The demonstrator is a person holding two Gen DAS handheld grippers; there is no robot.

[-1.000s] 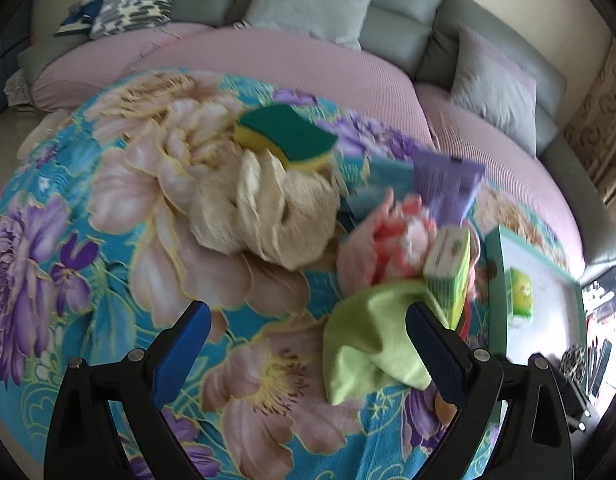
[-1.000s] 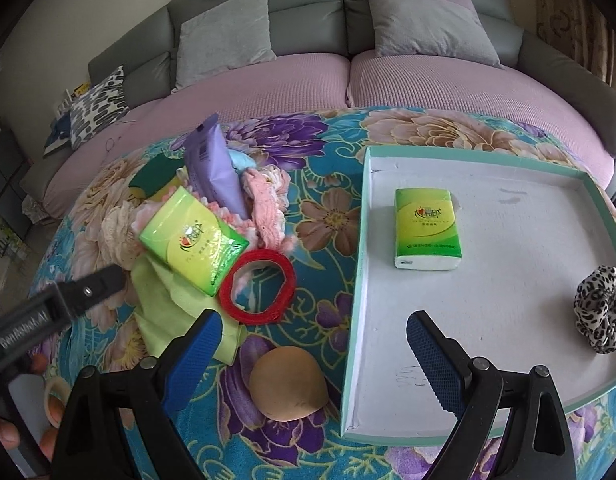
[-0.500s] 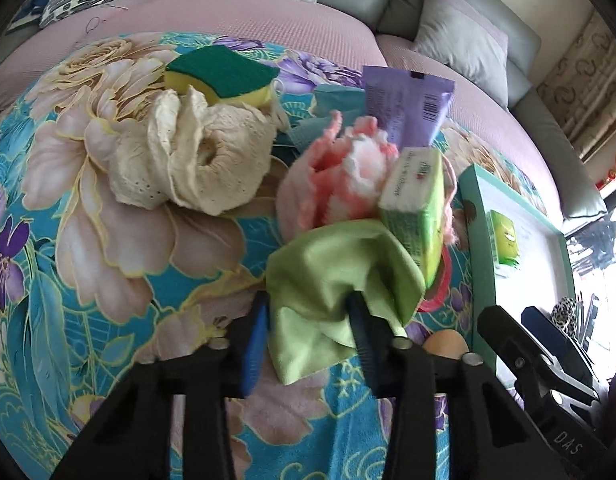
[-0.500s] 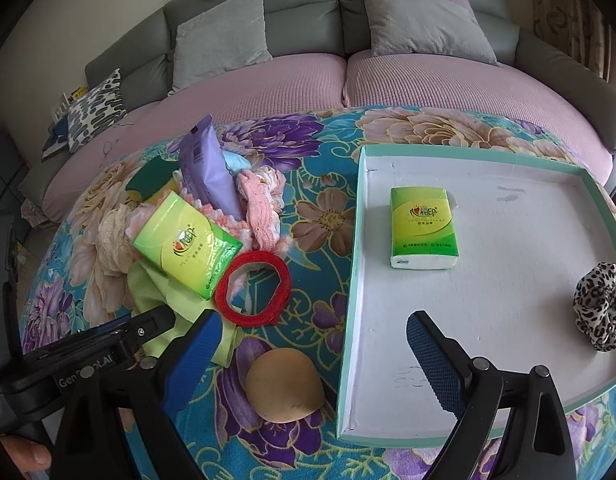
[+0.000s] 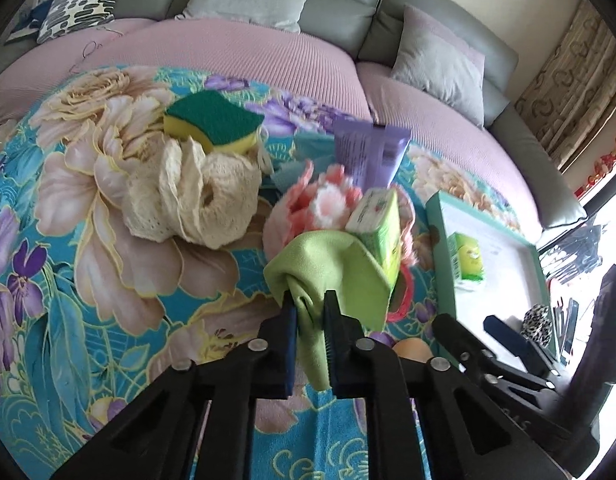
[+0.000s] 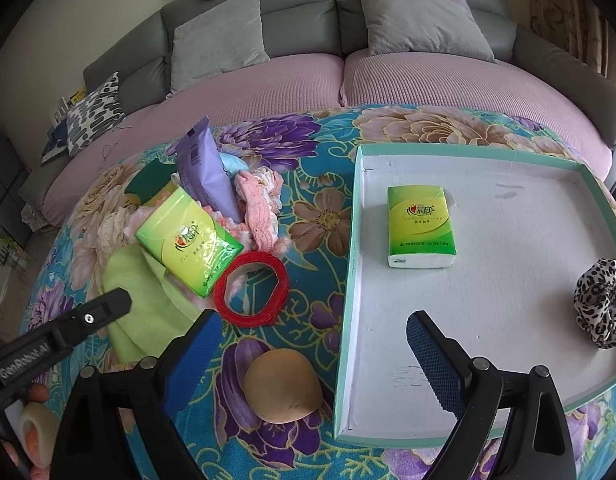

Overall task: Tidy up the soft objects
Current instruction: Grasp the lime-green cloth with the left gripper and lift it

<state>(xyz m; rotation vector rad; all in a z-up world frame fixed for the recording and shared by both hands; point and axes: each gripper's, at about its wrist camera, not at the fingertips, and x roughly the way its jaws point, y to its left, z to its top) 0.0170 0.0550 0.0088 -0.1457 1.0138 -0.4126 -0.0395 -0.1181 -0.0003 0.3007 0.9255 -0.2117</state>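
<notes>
The white tray [image 6: 507, 248] lies under the right gripper [image 6: 315, 344], whose jaws stand wide and empty. The green cloth [image 5: 327, 276] is pinched in the left gripper [image 5: 309, 308], its jaws closed tight on a fold; its long axis runs away from the jaws. A tissue pack [image 5: 381, 228] leans on its far edge, a red ring [image 6: 250, 288] beside.

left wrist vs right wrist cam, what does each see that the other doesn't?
Left wrist only: the left gripper with its fingers pinched on the green cloth, the whole cream lace piece, the sponge's top.
Right wrist only: the right gripper open with nothing between its fingers, the full red ring, the tan round thing whole.
Both: the tray, both tissue packs, the purple pouch, the leopard scrunchie.
</notes>
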